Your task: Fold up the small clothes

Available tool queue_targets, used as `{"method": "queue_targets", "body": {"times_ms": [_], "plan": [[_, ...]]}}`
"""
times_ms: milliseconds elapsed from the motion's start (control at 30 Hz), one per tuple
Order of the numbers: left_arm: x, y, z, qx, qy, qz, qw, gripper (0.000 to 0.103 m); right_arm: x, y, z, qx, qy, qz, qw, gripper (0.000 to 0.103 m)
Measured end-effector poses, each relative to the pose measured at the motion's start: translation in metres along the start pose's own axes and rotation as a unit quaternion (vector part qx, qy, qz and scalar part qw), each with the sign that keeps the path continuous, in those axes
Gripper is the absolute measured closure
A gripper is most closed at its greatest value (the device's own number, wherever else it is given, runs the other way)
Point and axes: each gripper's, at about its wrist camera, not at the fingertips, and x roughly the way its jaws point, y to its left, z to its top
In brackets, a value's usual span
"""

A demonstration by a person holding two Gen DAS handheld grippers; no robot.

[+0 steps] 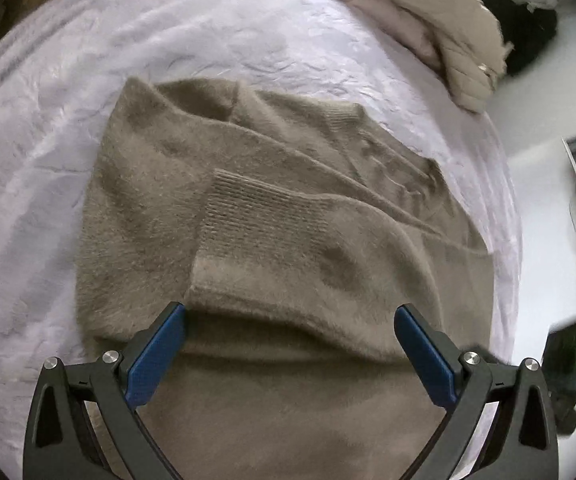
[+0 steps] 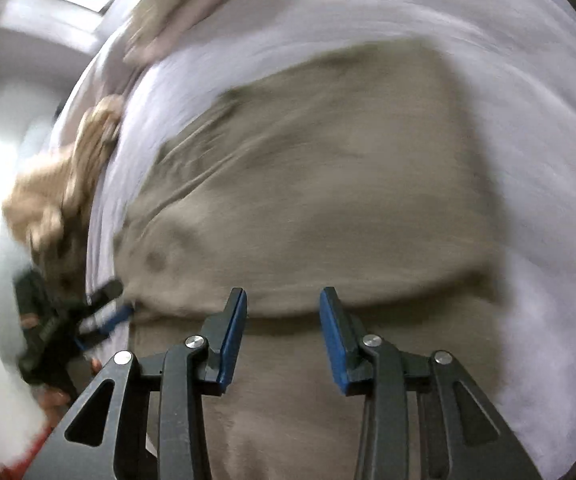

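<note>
Both empty tools (image 1: 290, 316) (image 2: 283, 300) above folded sweater (image 1: 247, 200)

A bedroom in a home: a bed (image 1: 47, 160) spread with a crumpled pale lilac sheet fills both views, a beige padded jacket (image 1: 440, 20) lies heaped at its far edge, and a pale floor (image 1: 548, 208) runs alongside it.

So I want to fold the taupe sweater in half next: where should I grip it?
Probably the near hem of the sweater, coming low from your side. Its sleeve with the ribbed cuff is already folded across, and the left gripper hangs open just above that near edge.
</note>
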Motion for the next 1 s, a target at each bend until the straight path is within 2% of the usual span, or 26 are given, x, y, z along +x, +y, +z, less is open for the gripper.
{"method": "queue_targets", "body": {"times_ms": [100, 167, 200, 233, 267, 300, 367, 400, 467, 567, 633, 733, 867, 900, 933, 1000], "plan": [[0.005, 0.008, 0.006, -0.03, -0.003, -0.005, 0.9995, 0.002, -0.016, -0.045, -0.001, 0.099, -0.029, 0.028, 0.994, 0.062], [0.006, 0.011, 0.01, -0.043, -0.009, -0.005, 0.999, 0.012, -0.016, -0.066, 0.001, 0.15, -0.043, 0.056, 0.986, 0.062], [0.007, 0.011, 0.012, -0.044, -0.01, -0.003, 0.999, 0.031, -0.015, -0.073, 0.003, 0.165, -0.048, 0.067, 0.983, 0.062], [0.009, 0.01, 0.013, -0.04, -0.008, 0.002, 0.9991, 0.056, -0.013, -0.077, 0.006, 0.18, -0.053, 0.079, 0.979, 0.062], [0.013, 0.01, 0.016, -0.034, -0.002, 0.007, 0.9994, 0.071, -0.011, -0.084, 0.008, 0.199, -0.059, 0.092, 0.974, 0.071], [0.016, 0.011, 0.017, -0.034, 0.005, 0.006, 0.9994, 0.089, -0.01, -0.087, 0.011, 0.213, -0.065, 0.098, 0.97, 0.097], [0.014, 0.014, 0.017, -0.042, 0.002, -0.002, 0.9991, 0.09, -0.019, -0.089, 0.019, 0.211, -0.08, 0.097, 0.969, 0.097], [0.011, 0.014, 0.015, -0.038, -0.004, -0.001, 0.9993, 0.095, -0.025, -0.08, 0.022, 0.19, -0.089, 0.098, 0.973, 0.097], [0.004, 0.012, 0.011, -0.021, -0.014, 0.003, 0.9997, 0.095, -0.039, -0.066, 0.027, 0.127, -0.095, 0.087, 0.984, 0.097], [0.008, 0.012, 0.005, -0.005, -0.011, 0.016, 0.9998, 0.095, -0.026, -0.065, 0.029, 0.077, -0.061, 0.034, 0.995, 0.097], [0.011, 0.015, 0.001, -0.006, -0.01, 0.019, 0.9997, 0.095, -0.011, -0.074, 0.027, 0.081, -0.034, 0.026, 0.996, 0.097], [0.006, 0.014, -0.002, 0.004, -0.016, 0.027, 0.9995, 0.094, -0.009, -0.077, 0.027, 0.098, -0.035, 0.044, 0.994, 0.095], [-0.003, 0.014, -0.008, 0.035, -0.019, 0.066, 0.997, 0.094, -0.01, -0.067, 0.026, 0.084, -0.03, 0.023, 0.996, 0.092], [-0.006, 0.017, -0.009, 0.037, -0.018, 0.076, 0.9962, 0.082, -0.011, -0.065, 0.026, 0.081, -0.029, 0.019, 0.996, 0.09], [-0.009, 0.019, -0.011, 0.038, -0.02, 0.095, 0.9945, 0.06, -0.014, -0.066, 0.026, 0.078, -0.028, 0.014, 0.996, 0.09], [-0.017, 0.023, -0.013, 0.038, -0.036, 0.129, 0.9902, 0.034, -0.017, -0.062, 0.024, 0.07, -0.025, 0.003, 0.997, 0.085]]}}
